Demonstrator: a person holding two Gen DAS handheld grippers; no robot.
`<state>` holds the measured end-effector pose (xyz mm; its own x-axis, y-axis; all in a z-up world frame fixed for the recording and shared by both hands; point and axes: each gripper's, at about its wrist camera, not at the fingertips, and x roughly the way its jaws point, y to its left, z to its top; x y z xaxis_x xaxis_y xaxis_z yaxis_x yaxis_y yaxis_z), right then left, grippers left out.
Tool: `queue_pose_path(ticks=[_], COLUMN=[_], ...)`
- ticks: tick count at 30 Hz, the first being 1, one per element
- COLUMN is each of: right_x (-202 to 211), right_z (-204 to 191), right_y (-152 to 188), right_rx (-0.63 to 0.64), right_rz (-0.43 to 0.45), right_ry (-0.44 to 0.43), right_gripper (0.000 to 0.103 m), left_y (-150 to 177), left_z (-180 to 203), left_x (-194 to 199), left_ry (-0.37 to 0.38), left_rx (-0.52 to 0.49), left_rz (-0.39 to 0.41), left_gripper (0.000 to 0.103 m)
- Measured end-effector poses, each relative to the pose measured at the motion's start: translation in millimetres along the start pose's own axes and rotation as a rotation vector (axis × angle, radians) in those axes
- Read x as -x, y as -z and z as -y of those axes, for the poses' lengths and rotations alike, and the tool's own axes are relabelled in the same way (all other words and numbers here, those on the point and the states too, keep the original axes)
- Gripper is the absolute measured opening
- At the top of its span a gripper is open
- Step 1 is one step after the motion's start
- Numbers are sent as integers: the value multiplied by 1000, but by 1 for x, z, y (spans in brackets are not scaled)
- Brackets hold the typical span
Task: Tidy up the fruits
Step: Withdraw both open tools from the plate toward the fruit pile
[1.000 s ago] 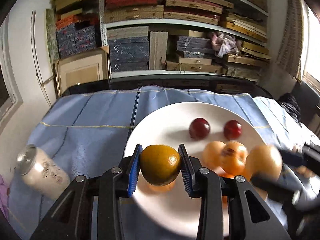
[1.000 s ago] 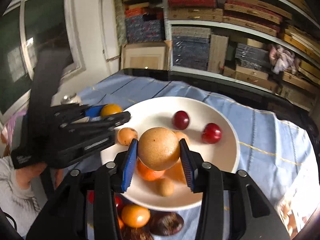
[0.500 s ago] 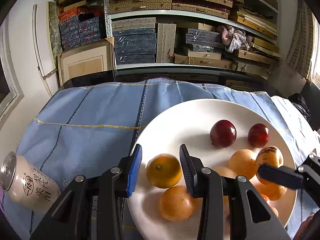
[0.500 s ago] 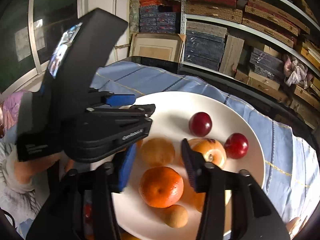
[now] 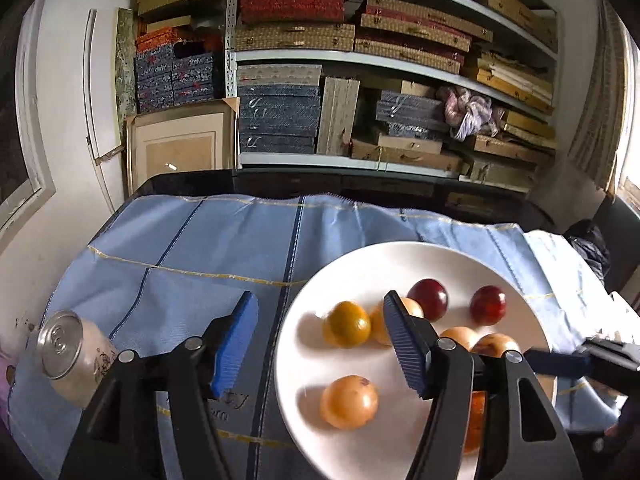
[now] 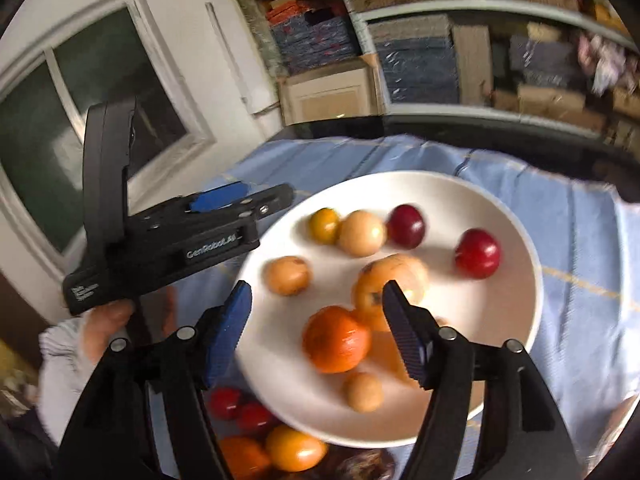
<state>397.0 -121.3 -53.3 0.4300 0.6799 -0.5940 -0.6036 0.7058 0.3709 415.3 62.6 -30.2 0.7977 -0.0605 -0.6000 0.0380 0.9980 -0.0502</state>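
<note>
My grippers' matt black plastic fingers carry ribbed blue pads over a glossy white plate of smooth, shiny plums and duller oranges, on a woven blue cloth beside a brushed-metal-topped can.

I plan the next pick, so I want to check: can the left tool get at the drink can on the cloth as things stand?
Probably yes. The left tool is open and holds nothing, and the drink can lies on its side on the blue cloth, off to the tool's left. Nothing stands between them; the white plate is on the other side.
</note>
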Motion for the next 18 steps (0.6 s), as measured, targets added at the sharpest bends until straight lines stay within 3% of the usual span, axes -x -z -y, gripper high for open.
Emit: queue_pose_path(ticks=[4,6,9,11,14,18], right_x=[-18,-15,0,4,17,59], right_z=[3,4,11,11,-1,-15], right_y=[7,6,3,4,7,13], right_rx=[-60,-69,-114,-119,-102,-88], right_rz=[-96,-88,-12,-16,5,96], right_ry=[-81,-23,84,27,20,27], right_gripper=[71,73,74,74,74,74], left_y=[5,15,28,35,42,63], left_z=[8,11,6,-1,-10,-11], left_x=[13,21,33,41,49,65], left_ry=[13,0,-28,-31,-12,-50], left_rx=[-23,-55,-80,-66,-41,-114], left_rz=[1,-6,-12,-22,-56,-99], left_gripper=[71,72,72,72,72,72])
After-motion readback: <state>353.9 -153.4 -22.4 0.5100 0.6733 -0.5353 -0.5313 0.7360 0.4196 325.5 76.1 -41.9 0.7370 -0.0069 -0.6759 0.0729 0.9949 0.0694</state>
